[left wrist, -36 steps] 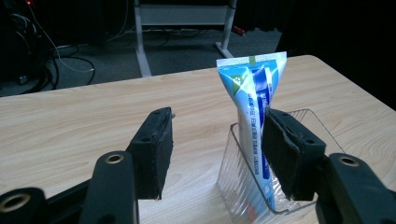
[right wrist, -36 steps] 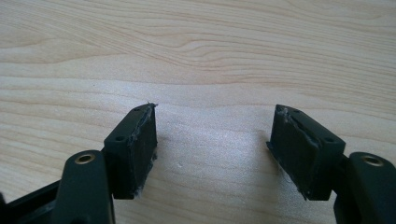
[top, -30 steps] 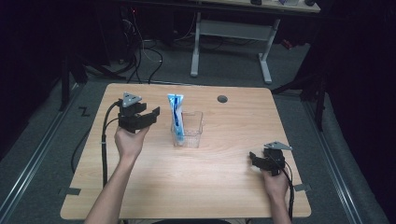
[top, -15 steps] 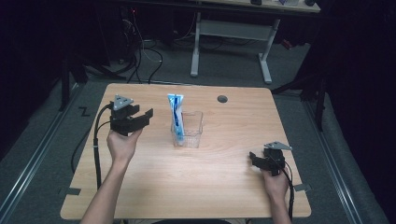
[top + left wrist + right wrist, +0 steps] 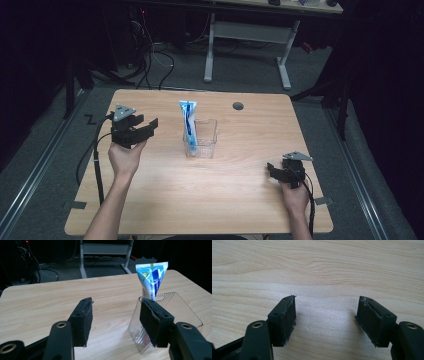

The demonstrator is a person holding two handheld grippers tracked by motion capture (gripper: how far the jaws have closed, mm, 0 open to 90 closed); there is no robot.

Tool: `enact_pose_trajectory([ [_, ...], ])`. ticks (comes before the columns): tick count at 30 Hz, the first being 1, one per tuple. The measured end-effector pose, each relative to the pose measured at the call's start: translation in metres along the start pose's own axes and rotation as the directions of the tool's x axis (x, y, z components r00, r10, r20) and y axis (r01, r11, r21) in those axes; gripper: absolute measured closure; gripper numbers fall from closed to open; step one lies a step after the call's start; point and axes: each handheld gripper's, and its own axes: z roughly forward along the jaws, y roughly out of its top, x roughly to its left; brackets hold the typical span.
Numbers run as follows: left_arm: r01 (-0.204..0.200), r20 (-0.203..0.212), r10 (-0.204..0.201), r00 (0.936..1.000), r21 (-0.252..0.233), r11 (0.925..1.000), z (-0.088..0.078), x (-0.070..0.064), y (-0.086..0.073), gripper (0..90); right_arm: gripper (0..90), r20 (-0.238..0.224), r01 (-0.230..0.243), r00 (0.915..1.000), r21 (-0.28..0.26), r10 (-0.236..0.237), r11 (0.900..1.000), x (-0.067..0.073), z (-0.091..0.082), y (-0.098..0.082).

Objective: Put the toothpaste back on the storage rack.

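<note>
From the high view, we are seeing the toothpaste tube [image 5: 188,121] standing in the clear cup [image 5: 201,139] mid-tabletop [image 5: 210,200], the left hand-held gripper [image 5: 145,127] hovering nearby with jaws apart, empty.

In the left gripper view, we are judging a careless sweep could topple the light cup.

In the right gripper view, the right hand-held gripper [image 5: 325,307] is gaping over bare wood.

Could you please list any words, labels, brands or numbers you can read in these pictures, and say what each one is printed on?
None can be read.
Blue and white tube standing in the clear container: printed shapes and colour bands, lettering too blurred to read.
Red mark low on the clear container: too blurred to read.
</note>
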Motion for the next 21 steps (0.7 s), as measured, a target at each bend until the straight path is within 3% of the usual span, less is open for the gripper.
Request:
enact_pose_trajectory([
  [21,0.006,-0.023,-0.006,0.9997,-0.008,0.9999,-0.013,0.010,-0.009,43.9,31.9,0.000,0.000,1.0000,0.000,0.000,1.000,0.000,0.000,0.000],
])
